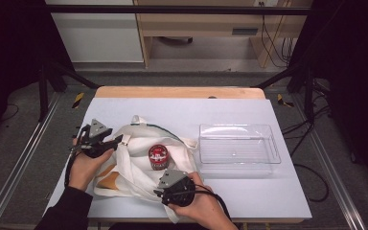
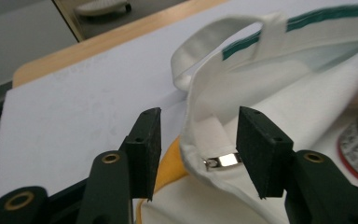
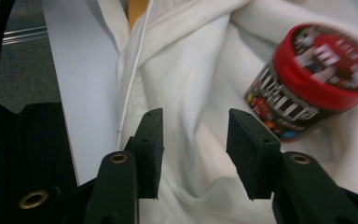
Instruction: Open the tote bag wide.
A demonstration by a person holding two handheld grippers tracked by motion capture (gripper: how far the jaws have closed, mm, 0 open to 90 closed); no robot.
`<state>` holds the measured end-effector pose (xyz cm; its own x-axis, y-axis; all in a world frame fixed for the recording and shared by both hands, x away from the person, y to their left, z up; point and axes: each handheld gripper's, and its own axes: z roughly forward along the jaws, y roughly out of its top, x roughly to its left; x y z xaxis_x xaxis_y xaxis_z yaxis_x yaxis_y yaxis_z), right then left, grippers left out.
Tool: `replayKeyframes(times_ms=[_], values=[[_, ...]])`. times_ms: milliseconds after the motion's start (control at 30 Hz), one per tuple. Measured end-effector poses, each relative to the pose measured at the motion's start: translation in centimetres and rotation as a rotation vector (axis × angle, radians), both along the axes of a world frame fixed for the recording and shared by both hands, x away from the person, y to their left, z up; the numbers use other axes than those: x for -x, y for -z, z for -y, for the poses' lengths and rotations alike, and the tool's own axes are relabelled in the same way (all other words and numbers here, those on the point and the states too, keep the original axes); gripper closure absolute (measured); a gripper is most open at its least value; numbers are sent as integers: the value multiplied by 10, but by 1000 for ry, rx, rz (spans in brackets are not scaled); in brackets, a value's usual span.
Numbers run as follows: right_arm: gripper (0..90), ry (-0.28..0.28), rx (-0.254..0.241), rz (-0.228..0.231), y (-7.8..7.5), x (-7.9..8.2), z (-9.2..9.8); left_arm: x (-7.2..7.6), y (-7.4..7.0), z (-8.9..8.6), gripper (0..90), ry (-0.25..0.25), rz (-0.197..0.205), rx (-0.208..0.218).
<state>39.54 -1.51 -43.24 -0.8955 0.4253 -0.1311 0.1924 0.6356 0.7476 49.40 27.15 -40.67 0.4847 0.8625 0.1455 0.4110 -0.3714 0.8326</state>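
Observation:
A white cloth tote bag (image 1: 134, 165) with green trim lies crumpled on the table's left half. A red-lidded candy can (image 1: 158, 156) stands upright among its folds. My left gripper (image 1: 120, 140) is at the bag's left side. In the left gripper view its jaws (image 2: 198, 135) stand open around the bag's rim (image 2: 200, 112), where a small metal snap (image 2: 223, 161) shows. My right gripper (image 1: 166, 177) is at the bag's near edge, just in front of the can. Its jaws (image 3: 196, 140) stand open over loose white cloth (image 3: 191, 70), with the can (image 3: 314, 79) ahead to the right.
A clear plastic bin (image 1: 237, 143) sits empty on the right half of the white table (image 1: 182, 108). A wooden strip (image 1: 179, 92) runs along the far edge. Metal frame rails flank the table on both sides.

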Motion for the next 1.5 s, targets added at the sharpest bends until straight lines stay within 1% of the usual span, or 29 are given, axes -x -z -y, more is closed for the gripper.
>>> replayKeyframes(times_ms=[33, 67, 100, 133, 167, 233, 267, 300, 333, 433, 467, 500, 533, 567, 600, 633, 667, 700, 833, 867, 900, 1000, 1100, 1233, 1267, 1333, 1367, 1400, 1500], values=[[520, -3, 1, 7, -6, -1, 2, 5, -1, 0, 476, 4, 4, 2], [492, 2, -7, 6, -11, -3, 3, 5, -1, 0, 463, 4, 4, 2], [473, 5, -16, 7, -19, -7, 5, 21, -1, -1, 447, 3, 1, 18], [473, 5, -16, 7, -19, -7, 5, 21, -1, -1, 433, 3, 1, 18], [429, 12, -27, 9, -31, -15, 8, 35, 2, 1, 428, 10, 0, 17], [390, 20, -30, 12, -43, -27, 12, 48, 6, 5, 412, 25, 9, 3], [369, 20, -39, 15, -50, -36, 14, 48, 6, 5, 407, 25, 9, 3], [354, 23, -42, 13, -54, -43, 16, 59, 9, 9, 405, 34, 11, 13], [337, 31, -40, 11, -59, -50, 17, 62, 11, 12, 401, 43, 12, 14], [320, 55, -22, 12, -70, -71, 17, 75, 19, 19, 391, 48, 26, -26], [320, 55, -22, 12, -70, -71, 17, 75, 19, 19, 388, 48, 26, -26], [319, 63, -16, 13, -72, -77, 16, 78, 21, 19, 388, 43, 25, -24], [315, 73, -8, 9, -74, -84, 16, 81, 23, 18, 386, 36, 29, -7], [309, 85, 7, 6, -76, -97, 14, 85, 27, 17, 391, 33, 24, 11], [309, 85, 7, 6, -76, -97, 14, 85, 27, 17, 392, 33, 24, 11], [302, 91, 14, -2, -77, -104, 12, 85, 29, 18, 393, 34, 24, 5], [289, 99, 36, 2, -77, -117, 9, 86, 31, 17, 394, 25, 24, 2], [270, 103, 46, -2, -77, -124, 7, 85, 32, 16, 398, 19, 24, 17], [225, 85, 70, -54, -70, -149, -1, 84, 34, 17, 421, 24, 12, 17], [233, 82, 81, -67, -67, -155, -4, 84, 34, 17, 430, 24, 12, 17], [259, 77, 94, -74, -64, -160, -6, 84, 35, 18, 443, 29, 30, -3], [333, 65, 124, -82, -56, -173, -13, 85, 38, 18, 458, 34, 13, 4], [364, 54, 153, -87, -50, -180, -18, 84, 40, 17, 471, 35, 4, 15], [399, 48, 176, -91, -44, -186, -22, 84, 41, 16, 481, 42, -5, 8], [410, 31, 188, -100, -41, -188, -24, 84, 41, 16, 484, 43, -5, 9], [416, 24, 192, -105, -39, -188, -25, 84, 41, 16, 487, 43, -5, 11], [428, 5, 214, -106, -37, -187, -27, 84, 41, 17, 491, 46, -9, 14], [428, 5, 214, -106, -37, -187, -27, 84, 41, 17, 497, 46, -9, 14], [478, -16, 243, -111, -33, -186, -31, 84, 42, 16, 512, 49, -13, 16]])
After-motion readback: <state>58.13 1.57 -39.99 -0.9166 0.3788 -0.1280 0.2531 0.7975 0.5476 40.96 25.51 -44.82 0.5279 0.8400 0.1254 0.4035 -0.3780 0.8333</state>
